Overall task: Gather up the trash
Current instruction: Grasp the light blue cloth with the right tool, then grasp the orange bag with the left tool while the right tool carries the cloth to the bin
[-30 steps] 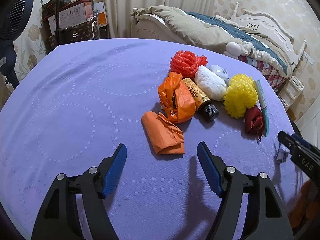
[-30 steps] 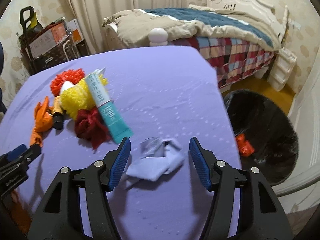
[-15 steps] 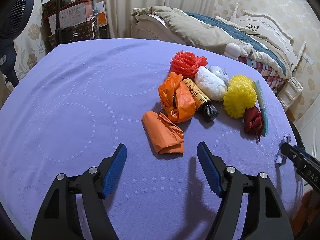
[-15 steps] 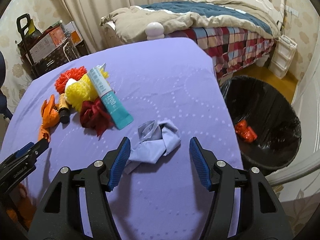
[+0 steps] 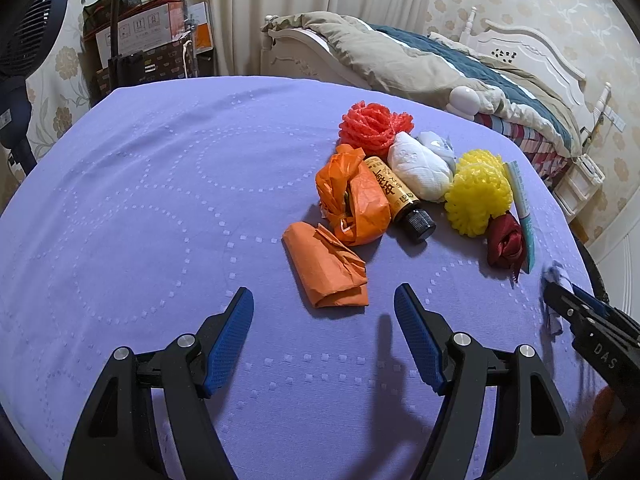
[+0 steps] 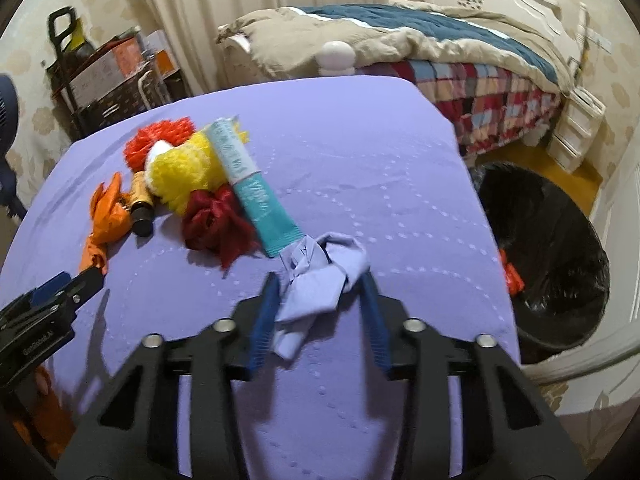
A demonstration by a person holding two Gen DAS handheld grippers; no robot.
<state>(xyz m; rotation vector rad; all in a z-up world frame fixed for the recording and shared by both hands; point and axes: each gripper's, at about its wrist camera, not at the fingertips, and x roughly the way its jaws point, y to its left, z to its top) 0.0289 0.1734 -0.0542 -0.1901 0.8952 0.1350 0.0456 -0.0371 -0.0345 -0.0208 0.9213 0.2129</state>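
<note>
A crumpled pale-blue cloth scrap (image 6: 316, 280) lies on the purple tablecloth (image 6: 360, 168) near the table's right edge, between the blue pads of the right gripper (image 6: 318, 312); the jaws flank it part-way closed, and motion blur hides whether they pinch it. Its far end touches a teal tube (image 6: 248, 184), which rests against a dark red fabric wad (image 6: 216, 224) and a yellow mesh puff (image 6: 188, 176). Beside the table on the floor stands a black-lined trash bin (image 6: 560, 264) holding an orange scrap. The left gripper (image 5: 324, 334) hovers wide open and empty, just short of a folded orange paper (image 5: 324, 268).
</note>
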